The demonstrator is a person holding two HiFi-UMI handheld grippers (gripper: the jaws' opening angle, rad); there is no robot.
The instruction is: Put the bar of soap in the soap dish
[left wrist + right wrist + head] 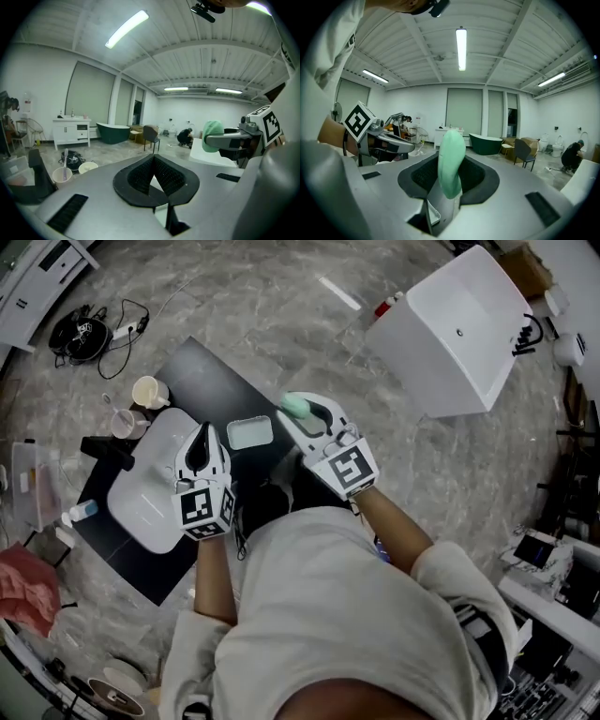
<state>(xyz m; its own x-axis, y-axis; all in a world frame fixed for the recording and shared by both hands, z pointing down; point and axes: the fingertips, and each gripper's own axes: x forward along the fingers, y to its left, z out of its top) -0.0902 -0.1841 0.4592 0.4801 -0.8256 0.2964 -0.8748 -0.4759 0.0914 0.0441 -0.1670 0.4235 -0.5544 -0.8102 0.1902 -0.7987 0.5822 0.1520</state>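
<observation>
Right gripper (302,412), near level, jaws clamped on soap bar (451,161); left gripper (151,177) jaws together.

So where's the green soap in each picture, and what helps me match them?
Head view: the soap is above centre, at the tip of the right gripper, just right of the soap dish.
Left gripper view: the soap is right of centre, held in that same gripper.
Right gripper view: the soap is dead centre, upright between the jaws.
Landmark: the dark green bathtub shows in both gripper views, not the head view.
</observation>
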